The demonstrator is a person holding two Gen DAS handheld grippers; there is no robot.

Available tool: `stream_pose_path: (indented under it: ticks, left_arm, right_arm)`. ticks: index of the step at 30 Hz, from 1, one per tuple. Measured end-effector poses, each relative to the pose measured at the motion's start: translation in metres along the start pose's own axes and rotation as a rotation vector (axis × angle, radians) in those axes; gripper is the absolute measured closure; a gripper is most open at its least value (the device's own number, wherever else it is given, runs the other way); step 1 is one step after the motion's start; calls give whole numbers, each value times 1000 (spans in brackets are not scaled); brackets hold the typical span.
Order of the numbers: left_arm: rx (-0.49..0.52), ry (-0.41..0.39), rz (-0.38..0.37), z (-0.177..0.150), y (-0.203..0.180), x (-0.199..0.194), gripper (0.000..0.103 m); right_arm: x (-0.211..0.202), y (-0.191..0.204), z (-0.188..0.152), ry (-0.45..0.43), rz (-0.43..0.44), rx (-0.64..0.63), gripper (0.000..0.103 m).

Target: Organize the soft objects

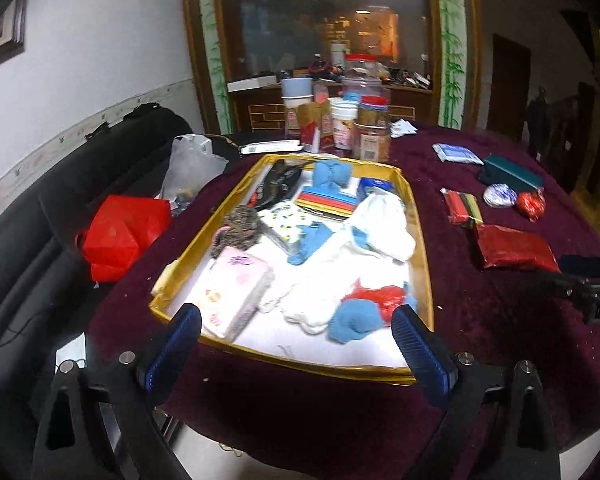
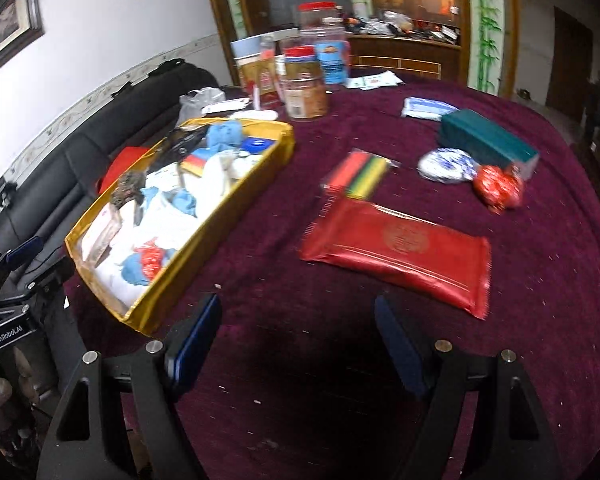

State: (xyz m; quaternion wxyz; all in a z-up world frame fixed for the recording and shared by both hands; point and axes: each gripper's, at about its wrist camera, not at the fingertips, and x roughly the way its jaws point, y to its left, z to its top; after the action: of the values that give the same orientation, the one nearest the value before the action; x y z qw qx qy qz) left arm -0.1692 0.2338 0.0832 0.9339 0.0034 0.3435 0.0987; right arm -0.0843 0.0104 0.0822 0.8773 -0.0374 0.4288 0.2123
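left view / table edge: cloth (image 1: 480,320) runs off the near rim under the fingers; floor shows below left.
left view / tray: gold tray (image 1: 422,264) sits mid-table, near rim just ahead of the fingertips, far rim close to the jars (image 1: 370,128).
left view / tray load: soft stuff piled inside: white cloth (image 1: 384,228), blue sock (image 1: 352,320) at the near right corner touching a red bag (image 1: 380,296), tissue pack (image 1: 236,292) near left, knit ball (image 1: 238,230) by the left wall.
left view / open room: bare cloth right of the tray, up to the red pack (image 1: 516,248).
left view / left side: sofa (image 1: 60,208) runs beside the table; red bag on it (image 1: 120,236) is just off the tray.
left view / left gripper (image 1: 296,334): tilted down over the near rim, jaws wide, nothing between them.
left view / right edge: a dark gripper body pokes in, likely the other one; too cropped to be sure.
right view / table edge: far rim curves behind the green box (image 2: 488,144); near rim hidden by shadow.
right view / open room: wide bare cloth under and ahead of the fingers, between tray (image 2: 204,248) and red pack (image 2: 400,252).
right view / loose items: colour strips (image 2: 360,176), blue-white bundle (image 2: 444,166), red ball (image 2: 498,188) touching the box, all well clear of the tray.
right view / right gripper (image 2: 298,316): angled down at bare cloth, jaws spread, empty.
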Motion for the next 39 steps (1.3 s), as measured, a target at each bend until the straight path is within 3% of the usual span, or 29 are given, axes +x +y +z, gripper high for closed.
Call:
stream_pose_path:
  ticks: [32, 39]
  left_arm:
    - [307, 97, -108, -12, -128, 10, 5]
    - [333, 156, -211, -20, -152, 19, 5]
  right_arm:
    - [-31, -138, -23, -56, -44, 314, 25]
    - [-18, -158, -12, -44, -55, 347, 24]
